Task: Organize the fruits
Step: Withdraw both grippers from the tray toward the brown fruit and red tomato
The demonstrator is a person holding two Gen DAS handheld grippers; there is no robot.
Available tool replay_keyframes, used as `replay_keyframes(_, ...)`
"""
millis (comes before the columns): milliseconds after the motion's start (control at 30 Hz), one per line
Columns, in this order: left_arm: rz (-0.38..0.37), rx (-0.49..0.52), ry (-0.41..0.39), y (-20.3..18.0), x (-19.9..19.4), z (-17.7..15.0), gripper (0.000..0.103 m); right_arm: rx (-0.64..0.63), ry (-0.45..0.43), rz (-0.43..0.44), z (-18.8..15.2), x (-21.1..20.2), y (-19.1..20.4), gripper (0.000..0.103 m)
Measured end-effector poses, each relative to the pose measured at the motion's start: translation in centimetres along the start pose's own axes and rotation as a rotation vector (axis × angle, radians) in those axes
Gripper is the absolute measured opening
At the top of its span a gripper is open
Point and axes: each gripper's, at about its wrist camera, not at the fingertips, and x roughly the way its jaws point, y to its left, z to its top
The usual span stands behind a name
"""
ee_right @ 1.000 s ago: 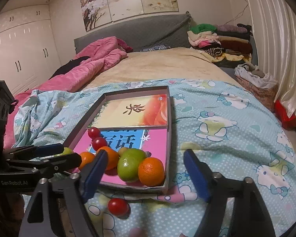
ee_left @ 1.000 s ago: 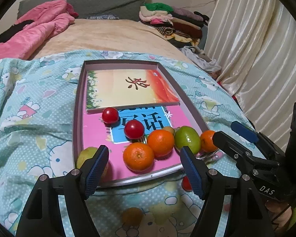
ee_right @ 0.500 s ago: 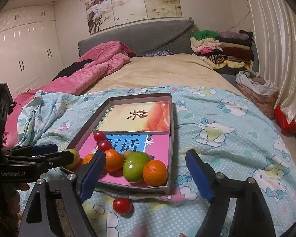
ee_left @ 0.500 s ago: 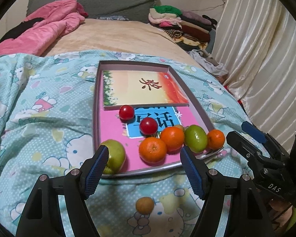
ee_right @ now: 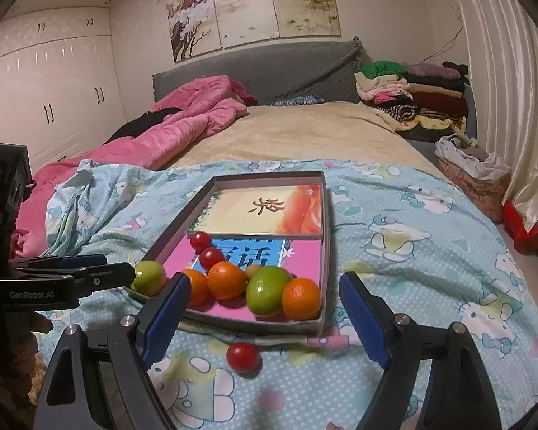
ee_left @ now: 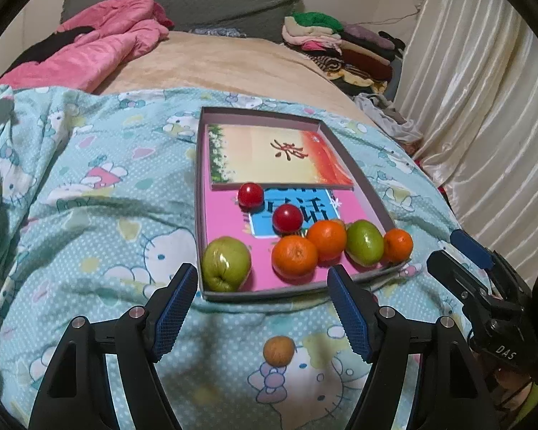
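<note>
A shallow grey box (ee_left: 199,193) with a pink floor lies on the Hello Kitty bed cover. At its near end lie a green fruit (ee_left: 226,268), three oranges (ee_left: 294,254), a second green fruit (ee_left: 364,243) and two cherry tomatoes (ee_left: 287,217). My left gripper (ee_left: 262,308) hangs open just before the box's near rim, nothing between its fingers. A small brown fruit (ee_left: 278,350) rests on the cover below it. My right gripper (ee_right: 265,319) is open too, before the box's near right corner, with a loose red tomato (ee_right: 243,357) on the cover beneath it.
A picture card (ee_left: 279,154) fills the box's far half. A pink quilt (ee_right: 183,125) lies at the back left and folded clothes (ee_right: 409,93) at the back right. Curtains (ee_left: 484,107) and a bag (ee_right: 473,168) line the right side.
Both grippers have drawn back a little from the box, so it sits farther off in each view. The small brown fruit has come into the left wrist view. No fruit has moved.
</note>
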Motion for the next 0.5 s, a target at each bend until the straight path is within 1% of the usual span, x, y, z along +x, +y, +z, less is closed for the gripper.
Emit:
replay_keyframes(167, 0.005, 0.017, 0.033, -0.6, 0.3, -1.0, 0.076, 0.008, 0.033, -0.004, -0.4, 0.1, 0.2, 0.084)
replay_keyframes(367, 0.019, 0.054, 0.041, -1.5, 0.4, -1.7, 0.076, 0.003, 0.053, -0.001, -0.7, 0.2, 0.4, 0.084)
replay_keyframes(500, 0.016, 0.057, 0.057, -1.7, 0.6, -2.1, 0.076, 0.007, 0.070, 0.004, -1.0, 0.4, 0.3, 0.084)
